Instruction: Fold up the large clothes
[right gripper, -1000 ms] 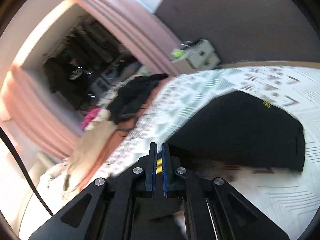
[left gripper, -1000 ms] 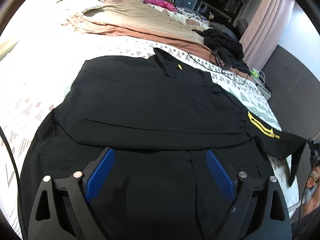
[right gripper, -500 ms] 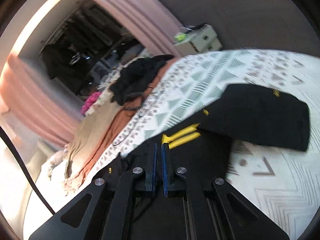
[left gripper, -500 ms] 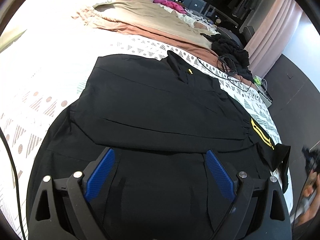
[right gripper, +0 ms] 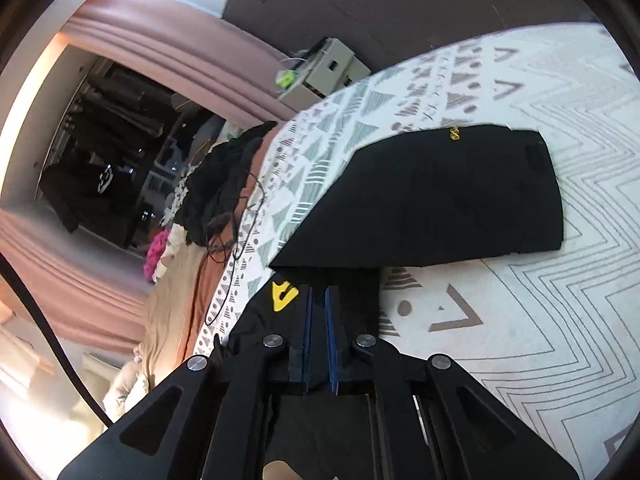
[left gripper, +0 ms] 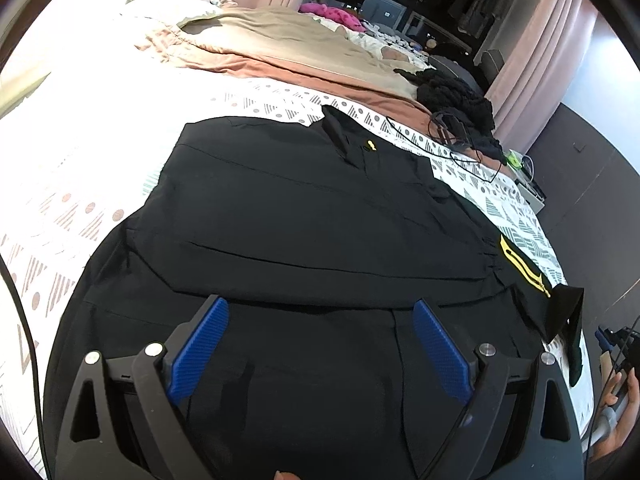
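Left wrist view: the left gripper [left gripper: 320,344] is hovering over the near part of a black garment [left gripper: 304,216], its blue pads [left gripper: 200,350] standing wide apart with nothing between them. The garment is lying spread on the bed [left gripper: 72,184], whose cover is showing a pattern of triangles and dots. One layer is lying folded across the body of the garment, its long edge running left to right just beyond the fingertips. At the right, a sleeve with yellow stripes [left gripper: 520,264] is hanging over the bed's edge, and the right gripper [left gripper: 606,338] is showing only partly at the frame's rim, in a person's hand [left gripper: 622,404]. Farther off, a thin black cable [left gripper: 452,148] is trailing over the cover, beside a heap of dark clothes [left gripper: 456,96]. Beyond these, a beige and pink blanket [left gripper: 280,40] is lying across the far side, with a magenta item [left gripper: 332,12] behind it.

Right wrist view: the right gripper [right gripper: 317,300] is pinching black fabric of the garment [right gripper: 432,196], its pads nearly together, a yellow mark [right gripper: 282,294] just left of the fingers. Beyond it, a flat black panel is resting on the zigzag-patterned cover [right gripper: 540,320]. Far left, pink curtains [right gripper: 168,36] are framing a dark closet.
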{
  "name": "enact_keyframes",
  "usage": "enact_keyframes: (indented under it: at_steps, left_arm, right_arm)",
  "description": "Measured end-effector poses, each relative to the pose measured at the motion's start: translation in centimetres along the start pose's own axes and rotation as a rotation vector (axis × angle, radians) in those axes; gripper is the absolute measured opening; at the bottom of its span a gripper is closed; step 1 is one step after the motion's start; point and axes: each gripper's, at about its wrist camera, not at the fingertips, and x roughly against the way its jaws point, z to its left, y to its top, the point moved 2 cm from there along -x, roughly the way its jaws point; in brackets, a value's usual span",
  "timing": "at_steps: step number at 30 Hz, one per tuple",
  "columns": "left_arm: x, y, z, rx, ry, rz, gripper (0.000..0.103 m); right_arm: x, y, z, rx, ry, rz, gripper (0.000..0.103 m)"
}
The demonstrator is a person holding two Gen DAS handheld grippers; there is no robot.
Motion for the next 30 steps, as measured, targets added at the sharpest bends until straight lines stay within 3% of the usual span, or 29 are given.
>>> enact_keyframes:
  at_steps: [1,3,5,6,11,14,17,20,24,27,29,30]
  left_arm:
    - [-0.2,-0.1,-0.1,-0.003,0.003,0.003,0.096]
    - [-0.4,-0.1,-0.4,-0.009,0.009,0.006,0.096]
    - [-0.7,-0.2,-0.7,-0.015,0.013,0.011,0.096]
    - [-0.8,-0.2,-0.8,-0.017,0.014,0.013,0.096]
    - [-1.3,-0.6,-1.3,-0.025,0.019,0.026,0.096]
    - [-1.5,-0.7,-1.4,-0.03,0.025,0.03,0.096]
    - [-1.8,-0.8,-1.7,-0.04,0.031,0.039,0.096]
    - [-2.2,-1.0,-1.8,-0.052,0.035,0.051,0.096]
    - [-2.3,-0.9,-1.5,-0.051,0.033,0.058,0.096]
    - [-1.8,-0.7,-0.8,-0.023,0.02,0.034,0.096]
    - [-1.4,-0.4,-0.2,-0.002,0.017,0.016,0.096]
    - [-1.1,-0.2,0.2,0.01,0.02,0.005,0.096]
  right_arm:
    - [-0.3,-0.1,-0.4,-0.013,-0.014,0.009,0.006]
    - [-0.8,-0.4,-1.4,-0.053,-0.033,0.034,0.022]
    - [-1.9,-0.8,-1.9,-0.093,-0.034,0.061,0.097]
    - [-2.3,-0.6,-1.9,-0.104,-0.021,0.075,0.099]
    - [-2.4,0.3,-2.2,-0.134,0.013,0.084,0.099]
    - [-3.1,0.7,-4.8,-0.247,0.108,0.083,0.099]
    - [-4.3,0.9,-7.4,-0.365,0.147,0.087,0.096]
    - [-4.6,1.6,-8.2,-0.387,0.146,0.058,0.078]
    - [-4.9,3.3,-8.7,-0.381,0.062,0.004,0.061]
    - [-4.7,4.2,-9.0,-0.368,0.031,-0.032,0.042]
    - [-4.2,4.9,-9.2,-0.349,0.003,-0.052,0.02]
    - [-3.8,5.3,-9.1,-0.333,-0.001,-0.063,0.016]
